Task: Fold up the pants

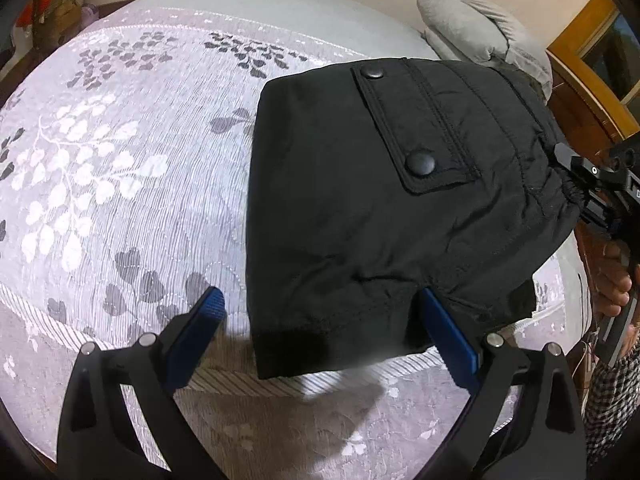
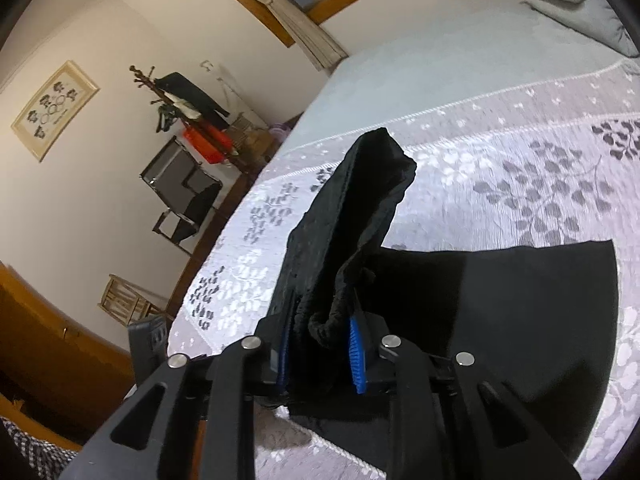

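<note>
Only the left wrist view shows the folded black fabric pants (image 1: 400, 200) from above: one flat bundle lying on the lilac leaf-patterned bedspread (image 1: 120, 160) near the bed's front edge, toward its right side, with one flap pocket bearing two round black snaps (image 1: 420, 163). The left hand-held gripper (image 1: 320, 320) stands wide, its two blue-padded fingers (image 1: 212, 308) apart; the right pad tucks against the bundle's near hem, the left one hangs over bare bedspread. At that view's right edge the right hand-held gripper (image 1: 576, 184) meets the gathered waistband.

Only the right wrist view shows that grip closely: the right hand-held gripper (image 2: 320, 356) is clamped on a bunched fold of the pants (image 2: 500, 340), cloth rising between its two blue pads (image 2: 357, 354). It alone shows one framed picture (image 2: 54, 110) on the wall and one coat stand (image 2: 180, 108). One grey pillow (image 1: 472, 24) lies at the bed's far right corner.
</note>
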{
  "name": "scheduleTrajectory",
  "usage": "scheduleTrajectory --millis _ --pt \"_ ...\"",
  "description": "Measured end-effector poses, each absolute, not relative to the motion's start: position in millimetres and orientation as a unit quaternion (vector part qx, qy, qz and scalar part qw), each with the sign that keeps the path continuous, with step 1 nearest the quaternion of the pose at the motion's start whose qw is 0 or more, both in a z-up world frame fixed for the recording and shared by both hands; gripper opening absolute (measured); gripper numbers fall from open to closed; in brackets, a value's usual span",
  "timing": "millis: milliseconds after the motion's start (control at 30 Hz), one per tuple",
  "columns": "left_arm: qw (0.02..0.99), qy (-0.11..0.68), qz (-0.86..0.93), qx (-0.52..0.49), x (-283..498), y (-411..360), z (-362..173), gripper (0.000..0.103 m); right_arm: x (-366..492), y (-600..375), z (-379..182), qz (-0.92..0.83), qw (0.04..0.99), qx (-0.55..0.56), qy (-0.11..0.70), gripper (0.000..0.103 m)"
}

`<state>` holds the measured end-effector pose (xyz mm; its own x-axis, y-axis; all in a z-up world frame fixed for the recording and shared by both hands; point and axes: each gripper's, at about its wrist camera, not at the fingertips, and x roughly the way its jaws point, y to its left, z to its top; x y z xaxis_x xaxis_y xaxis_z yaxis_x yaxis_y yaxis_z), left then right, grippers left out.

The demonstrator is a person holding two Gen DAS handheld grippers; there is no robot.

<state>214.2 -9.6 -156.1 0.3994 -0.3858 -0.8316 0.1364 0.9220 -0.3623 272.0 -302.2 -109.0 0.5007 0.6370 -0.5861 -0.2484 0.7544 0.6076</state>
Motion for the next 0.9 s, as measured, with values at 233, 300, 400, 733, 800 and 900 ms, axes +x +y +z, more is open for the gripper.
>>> scheduleTrajectory --millis 233,300,400,733,800,900 --pt "0.836 0.51 -0.169 -0.113 212.1 -19.1 -135.7 0.097 255.7 -320.2 -79.7 0.265 0.847 0.226 0.401 0.023" --pt "0.839 0.504 -0.17 -0.116 212.6 -20.6 -129.5 0.097 248.6 -329.2 -73.2 0.26 0.851 0.229 0.394 0.023" --pt "0.84 0.501 -0.175 -0.11 213.9 -27.5 -123.6 0.097 240.9 -347.0 -65.7 0.246 0.86 0.229 0.385 0.023" --pt "0.839 0.501 -0.197 -0.082 218.8 -62.8 -112.8 0.097 216.8 -394.6 -70.1 0.199 0.867 0.245 0.385 0.023" --pt "0.84 0.5 -0.198 -0.071 220.2 -70.3 -111.5 0.097 213.0 -401.2 -75.5 0.191 0.866 0.248 0.389 0.023" --pt "0.835 0.51 -0.197 -0.066 220.2 -78.1 -111.0 0.097 208.4 -410.4 -84.5 0.181 0.864 0.256 0.395 0.023"
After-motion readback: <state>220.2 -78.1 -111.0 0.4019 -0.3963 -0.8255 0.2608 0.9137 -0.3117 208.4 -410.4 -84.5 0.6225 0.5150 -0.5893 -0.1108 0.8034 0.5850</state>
